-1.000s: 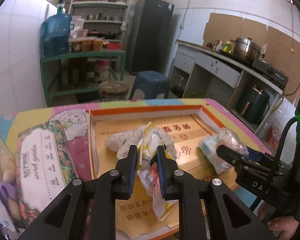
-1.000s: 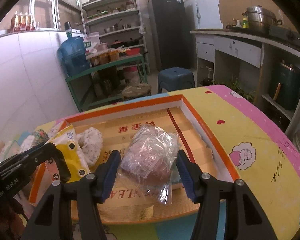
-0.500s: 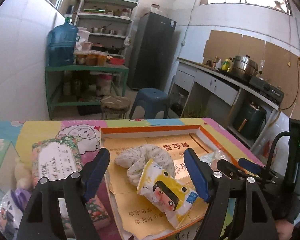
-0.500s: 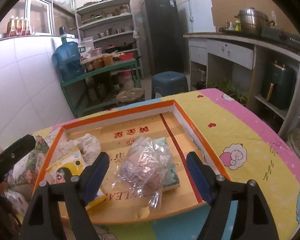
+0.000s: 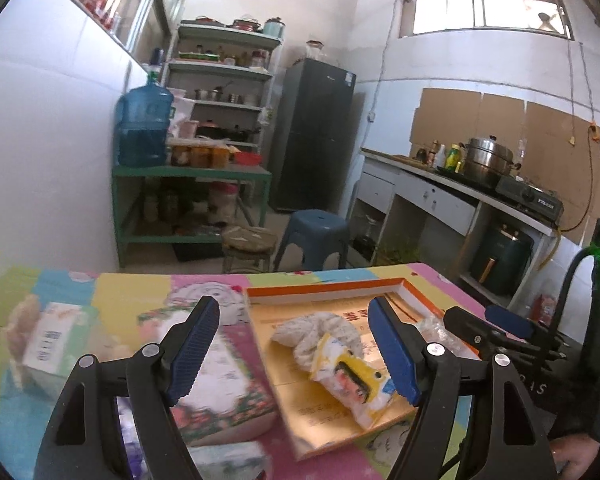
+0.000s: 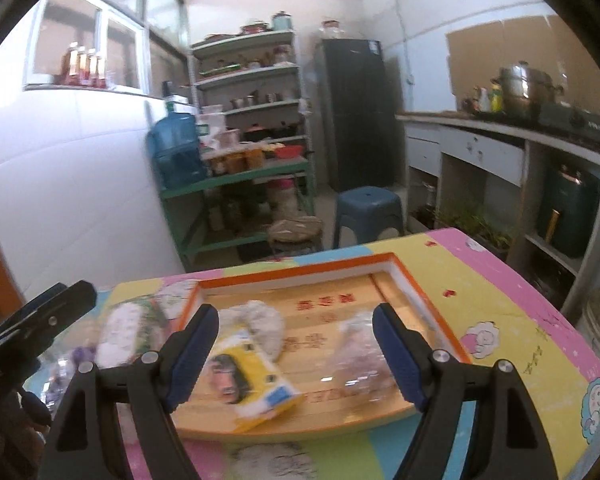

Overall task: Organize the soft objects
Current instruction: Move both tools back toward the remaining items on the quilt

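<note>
Left gripper (image 5: 296, 350): jaws spread wide, holding nothing. Right gripper (image 6: 298, 354): jaws likewise spread, empty. Both hover above the orange-rimmed tray (image 6: 296, 271). In the tray: yellow snack packet (image 6: 248, 380) lying flat near the front edge, just touching the speckled white cloth bundle (image 6: 260, 322) behind it; clear plastic bag (image 6: 360, 356) to the right, contents blurred, possibly pinkish. Floral pack (image 5: 224, 392) lies left of the tray on the mat.

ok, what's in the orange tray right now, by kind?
Yellow snack packet: 1
White speckled soft roll: 1
Clear plastic bag: 1
Total: 3 in the orange tray
</note>
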{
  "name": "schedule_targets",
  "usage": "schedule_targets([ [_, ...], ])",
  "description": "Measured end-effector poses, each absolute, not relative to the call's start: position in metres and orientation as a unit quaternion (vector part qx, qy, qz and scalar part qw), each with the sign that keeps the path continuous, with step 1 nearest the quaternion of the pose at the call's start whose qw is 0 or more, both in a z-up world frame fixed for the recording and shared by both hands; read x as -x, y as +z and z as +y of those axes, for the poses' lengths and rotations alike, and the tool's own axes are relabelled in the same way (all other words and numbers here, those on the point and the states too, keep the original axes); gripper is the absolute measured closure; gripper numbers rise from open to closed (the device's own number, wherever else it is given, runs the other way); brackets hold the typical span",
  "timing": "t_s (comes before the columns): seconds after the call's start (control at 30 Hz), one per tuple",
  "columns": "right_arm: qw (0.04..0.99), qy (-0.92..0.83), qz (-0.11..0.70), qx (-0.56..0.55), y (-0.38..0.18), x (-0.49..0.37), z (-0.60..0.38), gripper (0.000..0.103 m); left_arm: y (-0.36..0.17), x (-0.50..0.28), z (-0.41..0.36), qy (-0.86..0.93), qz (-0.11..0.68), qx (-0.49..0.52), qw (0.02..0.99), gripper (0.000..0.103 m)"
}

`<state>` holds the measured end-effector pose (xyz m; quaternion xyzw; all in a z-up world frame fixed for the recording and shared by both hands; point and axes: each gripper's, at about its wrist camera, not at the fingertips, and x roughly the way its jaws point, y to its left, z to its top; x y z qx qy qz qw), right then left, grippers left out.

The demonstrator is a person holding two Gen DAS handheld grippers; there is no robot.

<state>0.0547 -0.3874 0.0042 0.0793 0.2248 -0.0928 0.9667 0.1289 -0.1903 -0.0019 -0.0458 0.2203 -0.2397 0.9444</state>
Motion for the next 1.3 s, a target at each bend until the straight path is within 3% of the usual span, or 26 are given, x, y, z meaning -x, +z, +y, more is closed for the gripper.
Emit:
schedule_targets([
  [0.67, 0.965, 0.037, 0.255, -0.038, -0.003, -0.056, -0.224, 0.024, 0.009, -0.088, -0.001, -0.124, 0.198, 0.060, 0.970, 0.025],
  [1.3, 0.945, 0.041, 0.323, -0.039, -0.058, -0.068, -0.196, 0.024, -0.049, -0.104, 0.008, -0.162, 0.261, 0.070, 0.949, 0.025],
])
